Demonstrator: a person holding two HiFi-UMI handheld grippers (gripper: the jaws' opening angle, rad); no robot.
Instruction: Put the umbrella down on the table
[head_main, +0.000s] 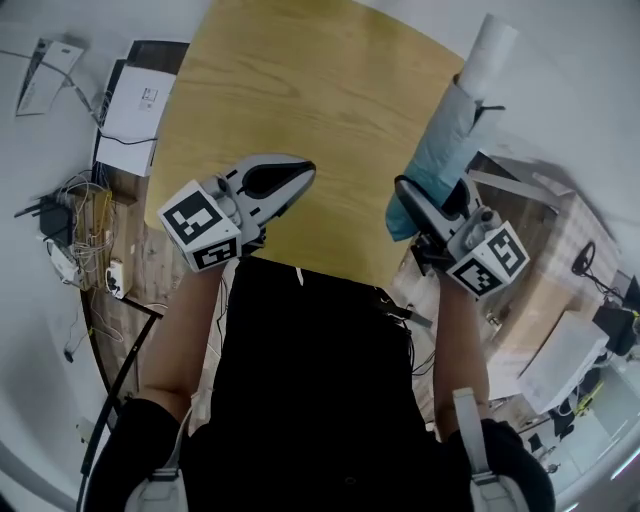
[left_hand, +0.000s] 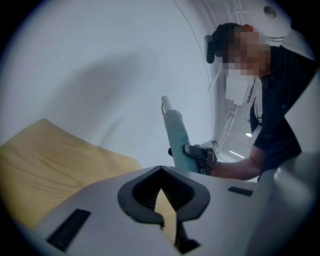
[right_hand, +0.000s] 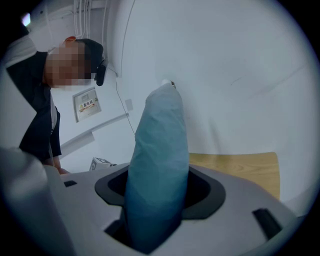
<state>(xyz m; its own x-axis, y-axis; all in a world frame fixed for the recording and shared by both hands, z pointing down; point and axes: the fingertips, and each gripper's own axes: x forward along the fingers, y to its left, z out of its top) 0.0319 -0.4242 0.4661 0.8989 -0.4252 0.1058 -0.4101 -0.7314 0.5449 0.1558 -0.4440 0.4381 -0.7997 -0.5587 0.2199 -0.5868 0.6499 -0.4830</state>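
A folded teal umbrella (head_main: 440, 155) with a white handle end (head_main: 490, 50) stands tilted over the right edge of the wooden table (head_main: 300, 100), held up off it. My right gripper (head_main: 425, 205) is shut on its lower part. In the right gripper view the umbrella (right_hand: 160, 165) fills the space between the jaws of the right gripper (right_hand: 157, 205) and hides them. Near the table's front edge my left gripper (head_main: 275, 185) hangs shut with nothing in it. In the left gripper view the left gripper (left_hand: 161, 172) points across the table (left_hand: 55, 160) toward the umbrella (left_hand: 177, 135).
A white box (head_main: 135, 105) and a tangle of cables (head_main: 85, 215) lie on the floor to the left. Cardboard boxes and clutter (head_main: 555, 290) stand to the right of the table. The person's body is close to the table's front edge.
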